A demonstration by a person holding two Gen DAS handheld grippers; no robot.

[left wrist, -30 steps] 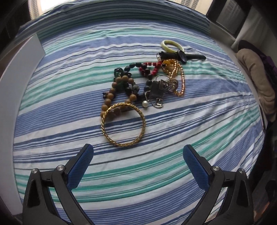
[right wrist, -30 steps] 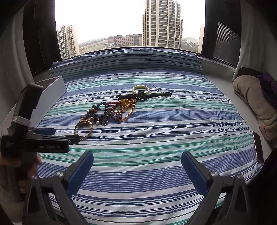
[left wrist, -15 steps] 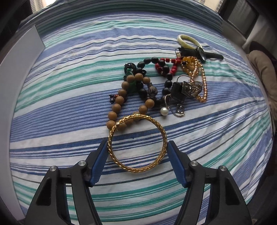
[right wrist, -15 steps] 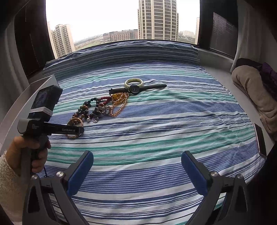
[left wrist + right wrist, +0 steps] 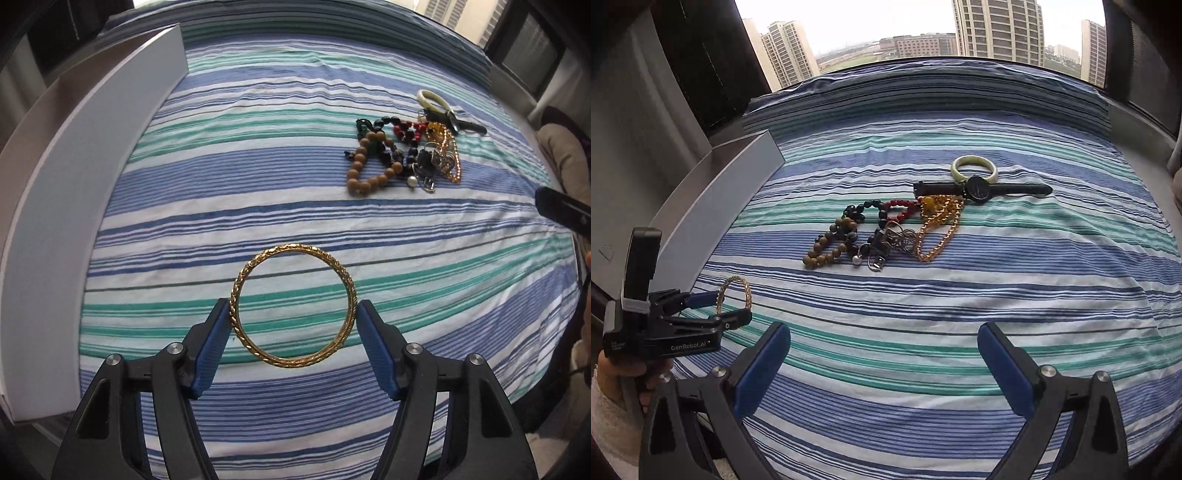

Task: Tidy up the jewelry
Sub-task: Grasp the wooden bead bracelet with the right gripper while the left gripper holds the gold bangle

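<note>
I have the gold bangle point(image 5: 294, 305) clamped across its width in my left tool point(image 5: 293, 334), the blue pads point(image 5: 217, 341) pressing on opposite sides of the ring so it cannot swing or slip. It hangs above the striped bed point(image 5: 258, 184), well apart from the pile point(image 5: 886, 225) of beads, chain and watch point(image 5: 979, 189), and near the white box point(image 5: 66, 206) at the left, which I judge to be its destination. My right tool point(image 5: 884, 363) is wide and empty, pointed toward the pile, probably so I can take the next piece.
</note>
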